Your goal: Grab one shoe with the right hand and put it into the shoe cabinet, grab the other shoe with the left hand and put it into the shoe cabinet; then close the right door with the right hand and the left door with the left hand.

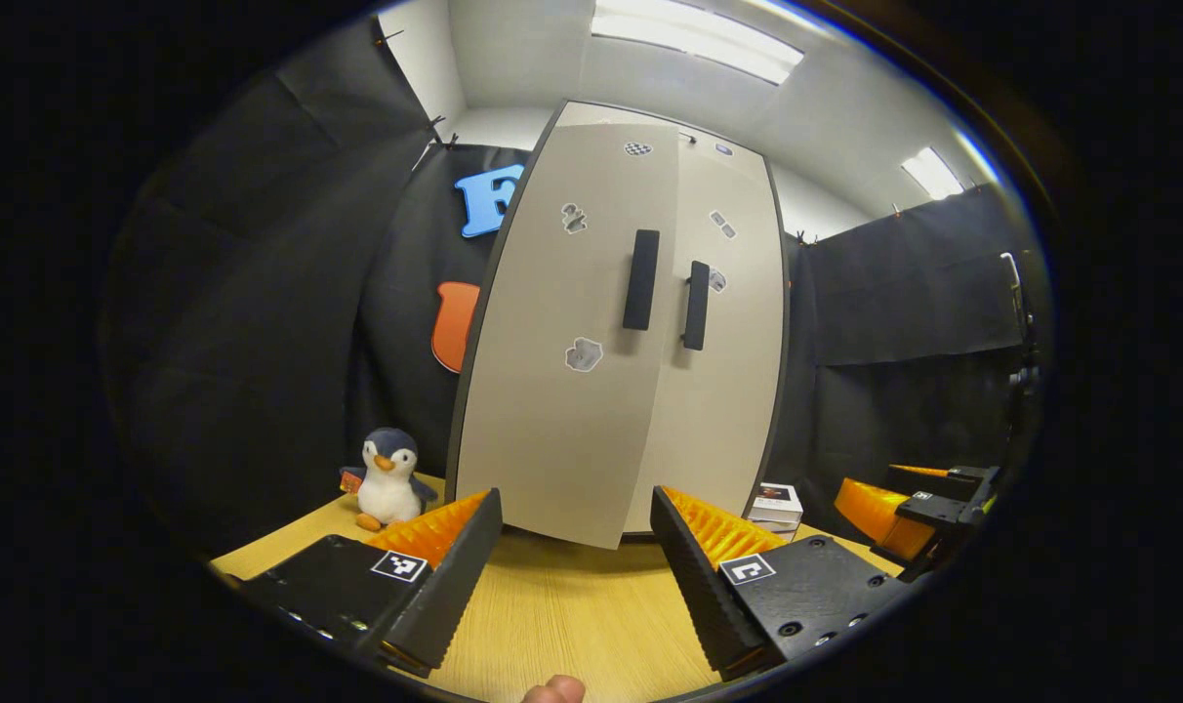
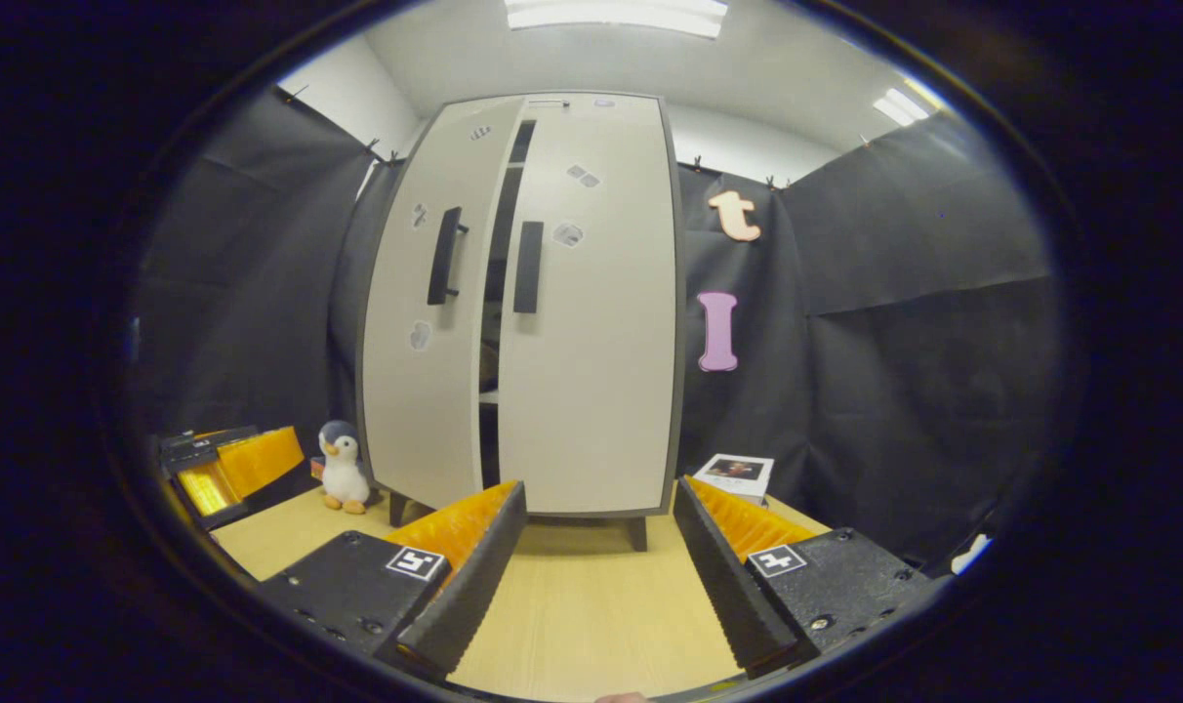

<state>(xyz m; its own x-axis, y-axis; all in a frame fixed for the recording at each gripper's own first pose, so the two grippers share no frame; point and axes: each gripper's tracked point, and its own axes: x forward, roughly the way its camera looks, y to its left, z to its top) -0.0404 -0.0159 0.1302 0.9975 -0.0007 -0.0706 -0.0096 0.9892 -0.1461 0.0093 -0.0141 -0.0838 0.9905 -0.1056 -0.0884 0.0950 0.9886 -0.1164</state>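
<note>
shoe cabinet [image 2: 552,312] stood centre frame, flat pale panels | left door [image 2: 426,322] ajar, dark gap beside shut right door [image 2: 591,312] | left gripper [image 1: 577,547] and right gripper [image 2: 599,547] both spread, empty, ridged fingers over bare wood table [image 2: 582,605] | plush penguin [image 1: 388,478] lower left

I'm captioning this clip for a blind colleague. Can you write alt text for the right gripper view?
A tall pale shoe cabinet stands on a wooden table; its right door looks shut and its left door is slightly ajar. The open right gripper points at it, with a toy penguin left of the cabinet.
</note>
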